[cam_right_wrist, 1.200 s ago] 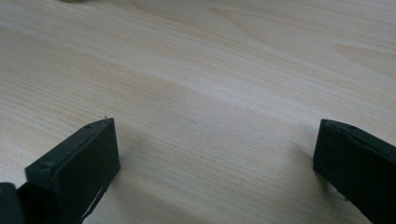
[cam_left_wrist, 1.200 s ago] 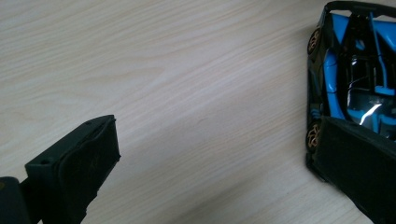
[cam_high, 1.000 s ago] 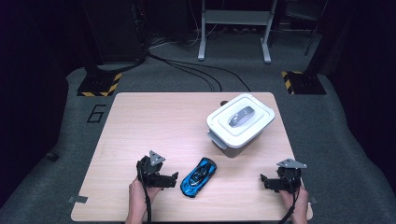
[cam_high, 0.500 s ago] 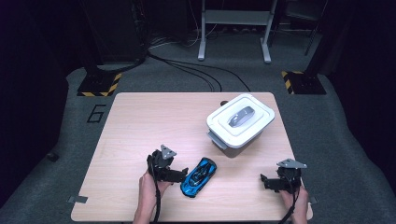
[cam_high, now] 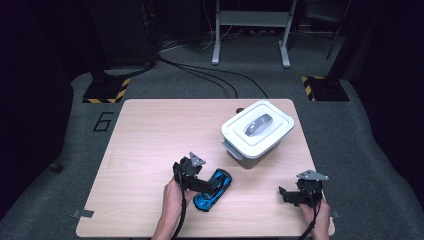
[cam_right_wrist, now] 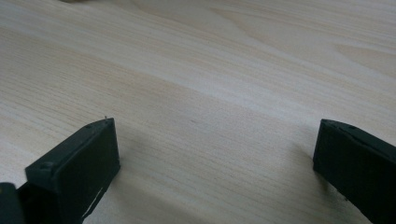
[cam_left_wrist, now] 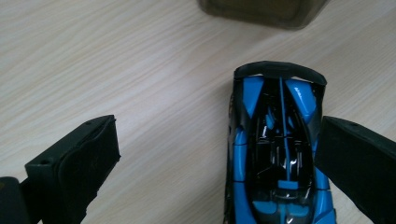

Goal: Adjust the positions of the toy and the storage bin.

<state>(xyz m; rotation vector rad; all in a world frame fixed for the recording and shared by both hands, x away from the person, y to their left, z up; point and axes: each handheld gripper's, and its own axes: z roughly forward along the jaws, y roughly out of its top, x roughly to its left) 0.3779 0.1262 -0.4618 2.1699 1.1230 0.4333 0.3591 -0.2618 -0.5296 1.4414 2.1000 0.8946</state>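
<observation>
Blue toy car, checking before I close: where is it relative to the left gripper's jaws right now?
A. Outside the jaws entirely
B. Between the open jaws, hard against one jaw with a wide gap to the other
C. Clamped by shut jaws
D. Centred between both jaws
B. In the left gripper view the blue toy car sits beside one jaw of the open left gripper, with bare table between it and the other jaw.
</observation>
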